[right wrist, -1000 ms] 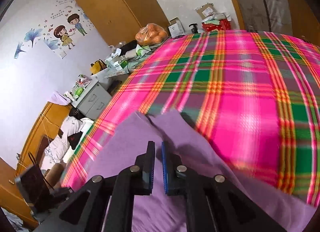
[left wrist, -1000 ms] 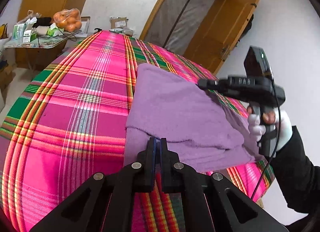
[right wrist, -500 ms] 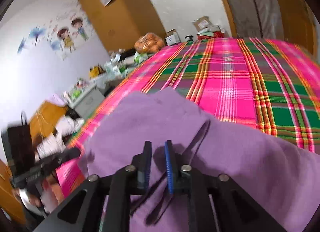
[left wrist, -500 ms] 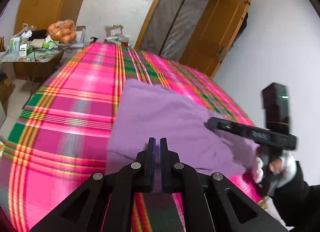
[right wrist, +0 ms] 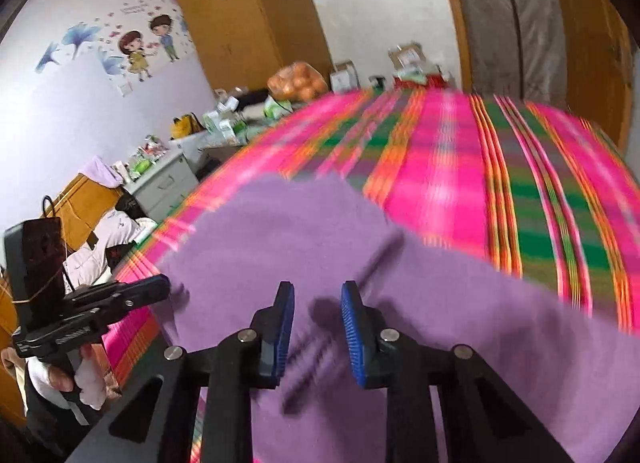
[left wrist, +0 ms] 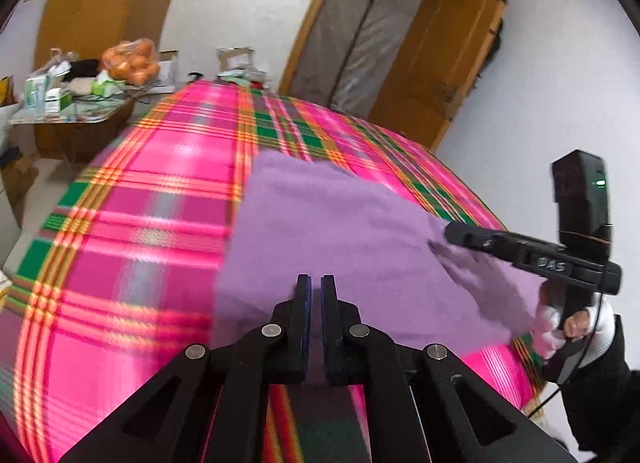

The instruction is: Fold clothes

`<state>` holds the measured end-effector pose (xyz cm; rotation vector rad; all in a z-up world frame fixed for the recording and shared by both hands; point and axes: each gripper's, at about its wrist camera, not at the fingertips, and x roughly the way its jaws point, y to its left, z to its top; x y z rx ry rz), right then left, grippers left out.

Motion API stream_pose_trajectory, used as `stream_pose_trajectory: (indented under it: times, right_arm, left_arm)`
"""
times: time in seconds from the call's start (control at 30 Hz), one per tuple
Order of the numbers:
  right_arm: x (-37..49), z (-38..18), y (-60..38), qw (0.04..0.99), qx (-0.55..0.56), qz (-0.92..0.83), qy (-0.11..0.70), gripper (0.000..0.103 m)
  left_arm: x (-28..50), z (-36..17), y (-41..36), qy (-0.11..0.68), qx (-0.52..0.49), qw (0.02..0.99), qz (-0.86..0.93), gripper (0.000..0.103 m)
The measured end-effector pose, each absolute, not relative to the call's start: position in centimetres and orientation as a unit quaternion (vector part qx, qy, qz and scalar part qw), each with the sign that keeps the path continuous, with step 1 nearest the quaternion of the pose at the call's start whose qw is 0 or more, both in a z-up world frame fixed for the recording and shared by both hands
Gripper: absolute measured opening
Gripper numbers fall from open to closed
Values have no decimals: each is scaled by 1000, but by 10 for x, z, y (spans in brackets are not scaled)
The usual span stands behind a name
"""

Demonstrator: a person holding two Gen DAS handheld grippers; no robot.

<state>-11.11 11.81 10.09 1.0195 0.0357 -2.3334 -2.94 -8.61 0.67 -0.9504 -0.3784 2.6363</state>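
**Purple cloth lies flat under both of your claws**

Purple cloth (left wrist: 344,247) is spread over the near part of the plaid bed cover (left wrist: 160,191), one corner reaching away from you toward the middle of the bed. Your left claw (left wrist: 315,287) is nearly pressed together, only a thin slit between its fingers, and it hangs over the near edge of the cloth; whether any fabric is caught in that slit you cannot tell from the left camera. Your right claw (right wrist: 317,295) is spread apart, its blue pads (right wrist: 352,327) wide of each other, and it throws a shadow on the cloth below it. From the left camera your right hand (left wrist: 568,327), in a white glove, grips its handle at the right-hand edge of the bed, with the tool reaching in over the side of the cloth. From the right camera your left hand (right wrist: 76,375) holds its tool at the opposite edge.

Farther off, a bag of oranges (left wrist: 130,61) sits on a cluttered side table (left wrist: 68,115) beyond the bed. Cardboard boxes (left wrist: 236,59) stand past the far end, and a wooden door (left wrist: 444,59) stands open behind them. Cartoon stickers (right wrist: 148,43) mark the wall.
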Motion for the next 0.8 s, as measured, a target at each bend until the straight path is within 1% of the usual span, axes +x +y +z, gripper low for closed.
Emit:
stream_pose_trajectory:
  times: [0.2, 0.47, 0.5, 0.63, 0.7, 0.77, 0.8]
  right_arm:
    - [-134, 110, 106, 293, 377, -878, 28, 17]
    - [-172, 77, 104, 301, 416, -858, 4, 15]
    - [-175, 75, 106, 307, 418, -855, -8, 15]
    - [-180, 77, 136, 348, 401, -842, -100, 15]
    - [-180, 78, 152, 364, 387, -835, -145, 17]
    - [-179, 79, 161, 373, 379, -831, -164, 17]
    - [-178, 80, 162, 375, 378, -830, -164, 17]
  left_arm:
    - [-46, -4, -96, -134, -352, 119, 919, 4]
    - [-44, -11, -94, -136, -360, 131, 914, 5]
    - [-45, -9, -94, -134, -360, 129, 914, 5]
    - [-52, 4, -91, -128, -357, 131, 916, 5]
    - [-64, 17, -87, -110, -355, 126, 920, 5]
    - [-78, 29, -82, -93, -353, 122, 923, 6]
    - [-88, 35, -79, -84, -355, 121, 923, 10]
